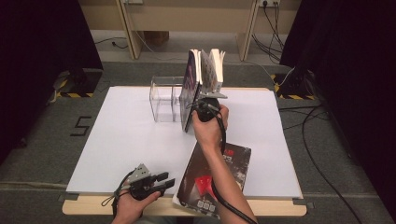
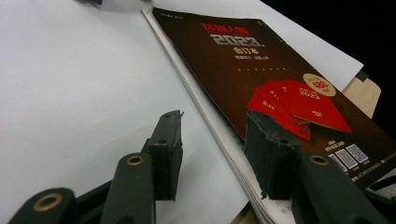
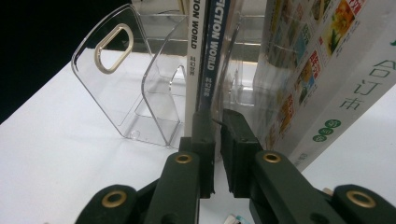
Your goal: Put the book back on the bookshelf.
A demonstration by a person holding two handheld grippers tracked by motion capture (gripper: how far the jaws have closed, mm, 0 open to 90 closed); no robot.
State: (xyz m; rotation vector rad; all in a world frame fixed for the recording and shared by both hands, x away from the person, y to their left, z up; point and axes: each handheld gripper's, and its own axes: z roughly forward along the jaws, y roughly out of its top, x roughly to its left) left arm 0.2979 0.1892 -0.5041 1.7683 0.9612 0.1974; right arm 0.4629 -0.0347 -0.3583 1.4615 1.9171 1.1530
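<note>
A clear plastic book rack [image 1: 163,100] stands at the back of the white sheet [image 1: 126,140]. A thin magazine with a blue "Fiction World" spine [image 3: 212,56] stands upright in it beside a white-spined one [image 3: 192,56]. My right gripper [image 1: 201,108] is at that magazine's near edge, low down. In the right gripper view the right gripper [image 3: 218,126] has its jaws closed on the blue spine. A thick book with a colourful cover [image 3: 327,70] leans just to the right. My left gripper [image 1: 163,179] rests open near the front edge with nothing in it. Next to the left gripper [image 2: 212,126] lies a dark magazine [image 2: 261,60].
The dark magazine [image 1: 215,177] lies flat at the front right, overhanging the table's wooden edge [image 1: 280,207]. The rack's left compartments [image 3: 116,88] hold nothing. Cables trail on the grey floor to the right [image 1: 317,140].
</note>
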